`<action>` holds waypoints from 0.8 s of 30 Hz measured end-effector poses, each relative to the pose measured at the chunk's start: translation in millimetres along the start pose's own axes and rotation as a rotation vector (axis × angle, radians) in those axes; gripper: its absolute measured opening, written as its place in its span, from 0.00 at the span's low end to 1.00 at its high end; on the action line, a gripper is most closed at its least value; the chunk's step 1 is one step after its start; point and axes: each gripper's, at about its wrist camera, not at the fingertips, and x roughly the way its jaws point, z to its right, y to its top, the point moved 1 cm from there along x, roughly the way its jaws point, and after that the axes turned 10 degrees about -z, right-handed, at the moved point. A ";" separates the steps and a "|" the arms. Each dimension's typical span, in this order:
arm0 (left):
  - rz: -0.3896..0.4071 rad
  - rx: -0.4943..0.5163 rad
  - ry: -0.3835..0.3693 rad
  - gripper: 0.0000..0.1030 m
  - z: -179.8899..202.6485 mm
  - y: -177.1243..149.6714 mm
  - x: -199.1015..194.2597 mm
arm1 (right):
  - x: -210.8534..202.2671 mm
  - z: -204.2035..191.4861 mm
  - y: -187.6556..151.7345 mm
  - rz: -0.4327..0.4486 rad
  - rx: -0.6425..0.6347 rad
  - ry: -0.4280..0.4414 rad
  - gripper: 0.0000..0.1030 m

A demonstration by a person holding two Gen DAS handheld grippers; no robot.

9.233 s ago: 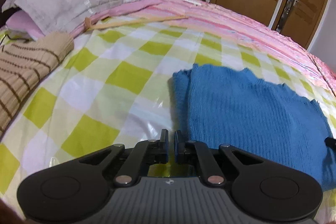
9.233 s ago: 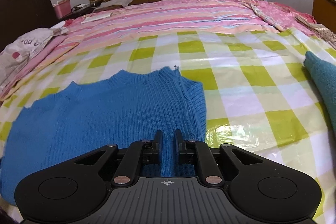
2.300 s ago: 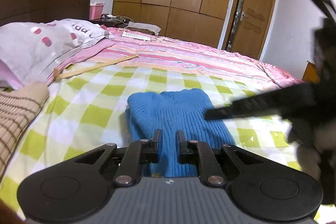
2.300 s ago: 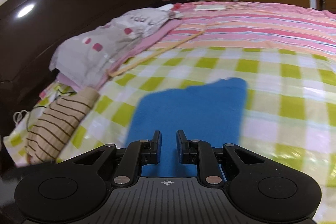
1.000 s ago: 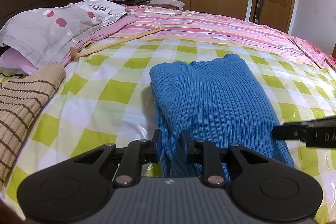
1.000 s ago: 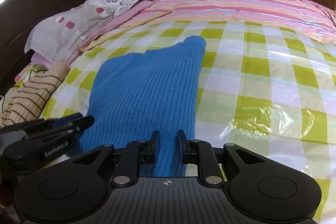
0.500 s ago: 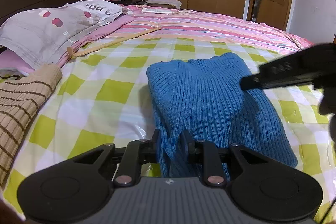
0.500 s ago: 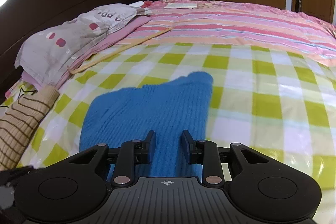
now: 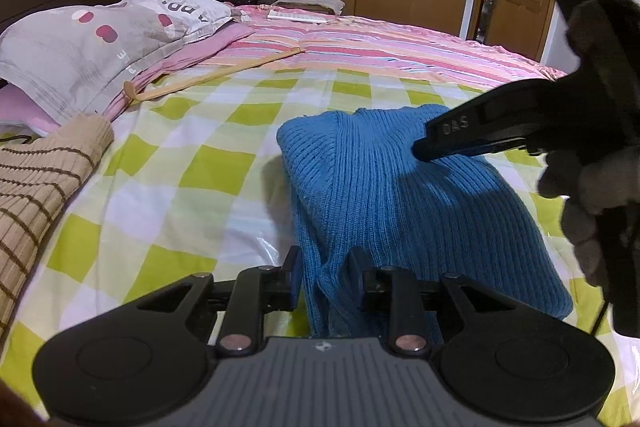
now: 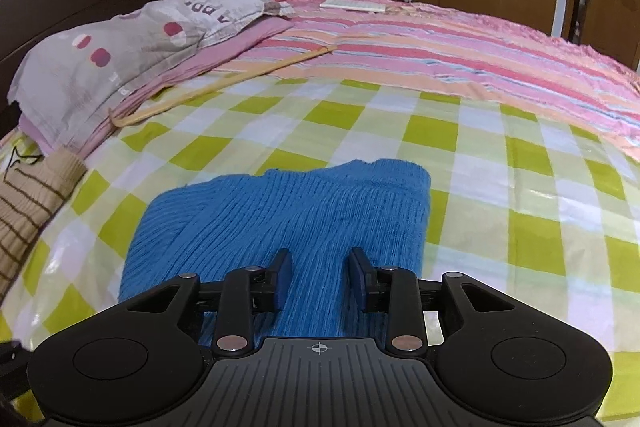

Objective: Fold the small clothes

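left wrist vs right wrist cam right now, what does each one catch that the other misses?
Left wrist only: the right gripper and the gloved hand holding it, above the blue sweater; also the left gripper pinching a bunched edge of the sweater, though its fingers are opening.

Right wrist only: the right gripper's own fingers, opening, over the sweater with no fold between them.

Both: the sweater folded on the green checked sheet, the grey pillow, the striped beige garment, the wooden stick.
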 end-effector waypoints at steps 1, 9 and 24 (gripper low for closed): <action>0.000 0.000 -0.001 0.34 -0.3 -0.3 0.3 | 4.3 0.7 1.8 -0.004 0.011 0.004 0.32; 0.003 0.002 -0.002 0.36 -0.1 0.0 2.5 | 22.2 -1.4 8.8 -0.009 0.012 -0.002 0.35; -0.001 -0.039 -0.027 0.48 -10.4 -1.0 2.5 | -25.9 14.2 -3.9 0.018 0.051 0.003 0.36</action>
